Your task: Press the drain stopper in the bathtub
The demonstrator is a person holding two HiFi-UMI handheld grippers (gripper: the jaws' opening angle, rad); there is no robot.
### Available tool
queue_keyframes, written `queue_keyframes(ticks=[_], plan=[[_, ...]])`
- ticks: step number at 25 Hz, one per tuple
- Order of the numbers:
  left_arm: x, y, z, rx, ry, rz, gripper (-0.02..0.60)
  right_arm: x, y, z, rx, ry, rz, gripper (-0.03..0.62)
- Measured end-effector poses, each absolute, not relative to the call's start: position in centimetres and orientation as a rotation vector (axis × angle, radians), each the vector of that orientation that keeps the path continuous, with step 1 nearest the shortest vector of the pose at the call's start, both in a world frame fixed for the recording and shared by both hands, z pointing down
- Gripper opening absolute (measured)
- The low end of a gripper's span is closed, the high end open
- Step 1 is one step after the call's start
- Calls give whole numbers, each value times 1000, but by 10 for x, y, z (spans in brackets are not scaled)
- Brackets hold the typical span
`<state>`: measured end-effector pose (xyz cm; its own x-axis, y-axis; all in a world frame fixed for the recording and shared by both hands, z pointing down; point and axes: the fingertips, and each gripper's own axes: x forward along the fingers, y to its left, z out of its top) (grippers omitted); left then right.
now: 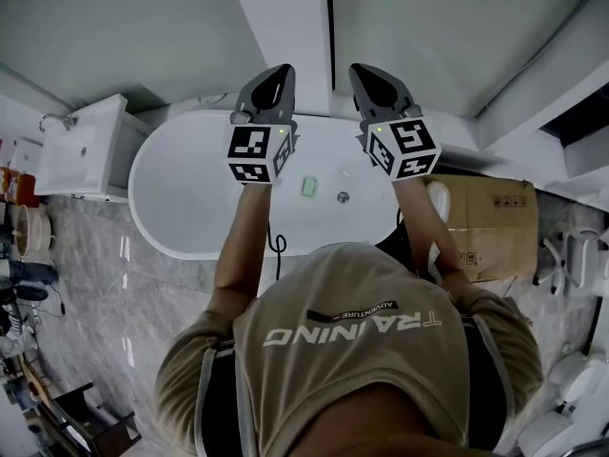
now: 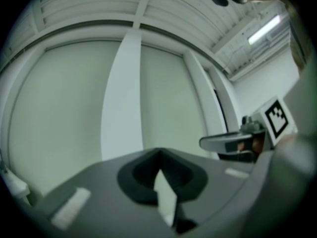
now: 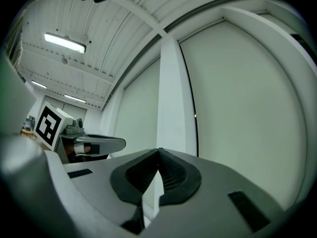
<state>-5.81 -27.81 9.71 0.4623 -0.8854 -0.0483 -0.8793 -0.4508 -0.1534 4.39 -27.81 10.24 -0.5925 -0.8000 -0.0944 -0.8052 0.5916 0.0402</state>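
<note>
The white oval bathtub (image 1: 181, 208) lies below me in the head view. Its small round metal drain stopper (image 1: 343, 197) sits on the tub floor, with a pale green rectangular item (image 1: 309, 186) just left of it. I hold both grippers high above the tub, pointing at the far wall. The left gripper (image 1: 282, 70) and the right gripper (image 1: 359, 70) are side by side, each shut with nothing in it. In the left gripper view the jaws (image 2: 159, 153) meet at the tips against wall and ceiling; the right gripper view shows the same (image 3: 159, 150). Neither gripper view shows the tub.
A white basin cabinet (image 1: 86, 150) stands left of the tub and a cardboard box (image 1: 495, 222) at its right end. A black cable (image 1: 276, 246) hangs over the near rim. A white pillar (image 1: 285, 27) runs up the wall. Clutter lines the left edge, white fixtures (image 1: 571, 388) the lower right.
</note>
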Motion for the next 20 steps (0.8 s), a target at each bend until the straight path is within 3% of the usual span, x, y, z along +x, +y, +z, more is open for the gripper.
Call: queue_keyframes(ticks=[20], plan=[[-55,-274,98,-2572,1544,-45,2,42,-281,106,-1363,2782,135,8]])
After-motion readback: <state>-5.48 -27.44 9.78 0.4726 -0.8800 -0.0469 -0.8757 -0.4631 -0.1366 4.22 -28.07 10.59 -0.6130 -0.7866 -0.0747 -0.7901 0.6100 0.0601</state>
